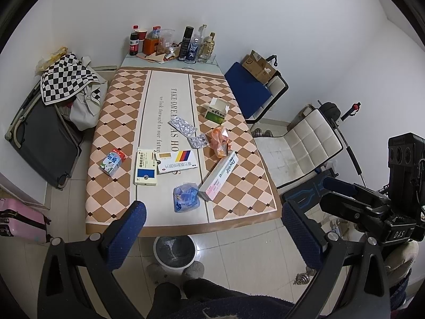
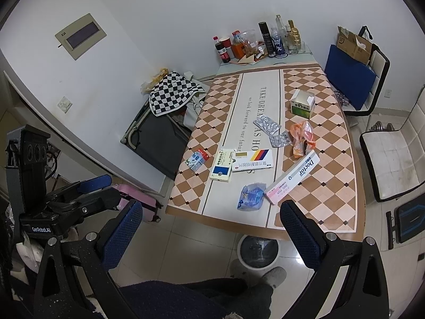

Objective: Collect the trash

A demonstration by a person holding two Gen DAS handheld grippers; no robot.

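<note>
Trash lies on the checkered table point(image 1: 111, 138) point(image 2: 332, 164): a blue crumpled wrapper point(image 1: 185, 197) point(image 2: 251, 196), a pink "Doctor" box point(image 1: 219, 176) point(image 2: 293, 176), an orange wrapper point(image 1: 220, 139) point(image 2: 301, 138), blister packs point(image 1: 183, 126) point(image 2: 267, 125), medicine boxes point(image 1: 145, 168) point(image 2: 221, 166), a small milk carton point(image 1: 113, 161) point(image 2: 198, 159) and a green box point(image 1: 216, 110) point(image 2: 302, 105). A white bin point(image 1: 174, 251) point(image 2: 259, 250) stands on the floor at the table's near edge. My left gripper point(image 1: 212, 228) is open and empty above the near edge. My right gripper point(image 2: 211, 235) is open and empty, also short of the table.
Bottles and snacks point(image 1: 172, 43) point(image 2: 263, 41) crowd the far end. A dark suitcase point(image 1: 45, 143) with checkered cloth point(image 1: 66, 78) lies left; a pink suitcase point(image 1: 18, 222) sits nearer. White chairs point(image 1: 297, 146) point(image 2: 390, 159) stand right. My legs and slippers point(image 1: 191, 271) are below.
</note>
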